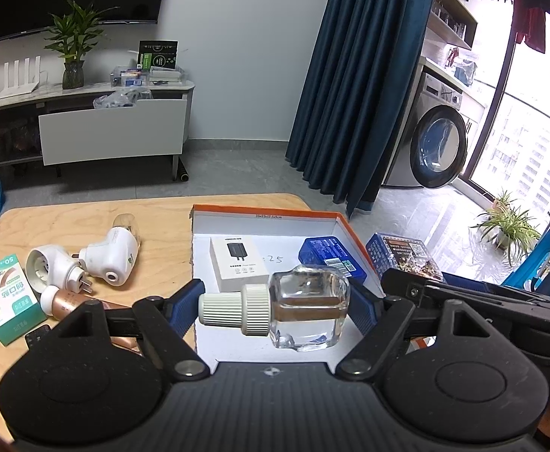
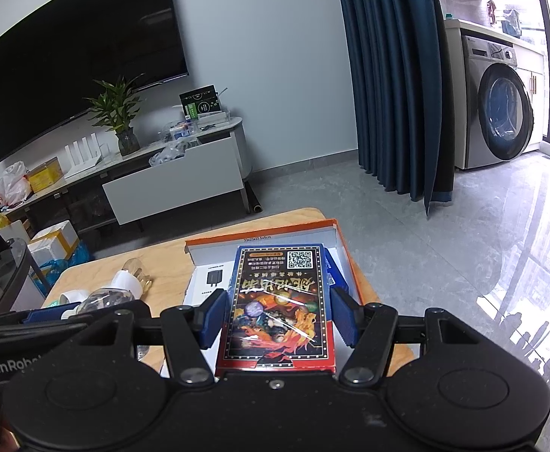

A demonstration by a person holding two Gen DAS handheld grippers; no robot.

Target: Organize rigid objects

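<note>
Clamped sideways in the left tool (image 1: 275, 310), a clear glass bottle (image 1: 309, 309) with a ribbed cream cap (image 1: 237, 309) hangs over the near part of an open orange-edged cardboard box (image 1: 263, 214); the blue pads press its cap end and its base. Beyond it, on the box's white floor, lie a white charger carton (image 1: 239, 263) and a blue packet (image 1: 331, 256) against the right wall.

From the right wrist view, the right tool (image 2: 278, 316) pinches a shrink-wrapped card box (image 2: 278, 309) printed with fantasy artwork and a QR code, its blue fingers (image 2: 342, 312) against both long sides. That card box is held above the same cardboard box, toward its right half.

Left of the box, on the pale wooden tabletop (image 1: 86, 218), sit two white plug-in appliances (image 1: 86, 260), side by side, with a rose-gold tube (image 1: 67, 301) and a green-and-white carton (image 1: 5, 297) nearer the edge.

Behind the tabletop, a low TV cabinet (image 1: 113, 135) carries a potted plant (image 1: 72, 52) and a white router (image 1: 20, 75) under a wall-mounted television (image 2: 83, 64). Dark blue curtains (image 1: 361, 75) hang to the right, beside a front-loading washing machine (image 1: 437, 143).
</note>
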